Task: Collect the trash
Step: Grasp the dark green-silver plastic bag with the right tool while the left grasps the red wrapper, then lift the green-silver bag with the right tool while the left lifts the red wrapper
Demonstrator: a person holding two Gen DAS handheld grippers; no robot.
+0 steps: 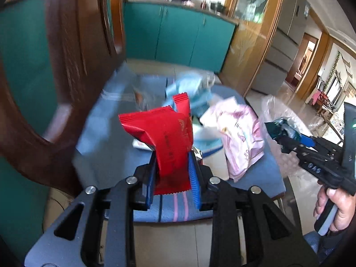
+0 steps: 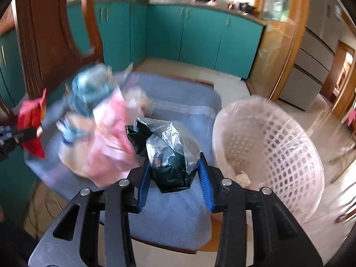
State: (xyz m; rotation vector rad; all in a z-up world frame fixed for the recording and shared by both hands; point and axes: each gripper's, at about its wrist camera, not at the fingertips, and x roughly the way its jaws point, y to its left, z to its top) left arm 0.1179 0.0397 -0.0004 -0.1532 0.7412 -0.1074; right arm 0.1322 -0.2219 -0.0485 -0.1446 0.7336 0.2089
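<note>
1. blue cushion point(image 2: 178, 213) covers the seat of a dark wooden chair point(image 1: 73, 51), and trash is heaped on it: a pink bag point(image 1: 242, 140) near the right edge, pale blue wrappers point(image 1: 191, 91) toward the back edge, and white scraps between them.
2. teal cabinets point(image 2: 200, 37) run along the far wall under a cluttered counter, a pale tiled floor point(image 2: 224, 86) lies between them and the chair, and a tall grey fridge point(image 1: 287, 33) stands to the right.
3. white lattice bin point(image 2: 273, 142), lined with clear plastic, stands just beside the cushion's right edge, with a small white scrap at its bottom.
4. left gripper point(image 1: 172, 166) is raised over the cushion's front edge, its blue-padded jaws clamped on the lower part of a red wrapper point(image 1: 160, 133), which stands upright above them.
5. right gripper point(image 2: 173, 175) is over the front right part of the cushion, just beside the bin, its jaws pressed on a dark green wrapper point(image 2: 169, 151) with crinkled clear film over it.
6. in the left wrist view the right hand point(image 1: 333, 209) wraps the handle at the frame's right edge, and the gripper points left with the green wrapper at its tip, in front of the bin's liner.
7. heap on the cushion is smeared by motion blur in the right wrist view, so the print on the bags cannot be read.
8. chair back is cut off by the frame, and the chair's legs are hidden.
</note>
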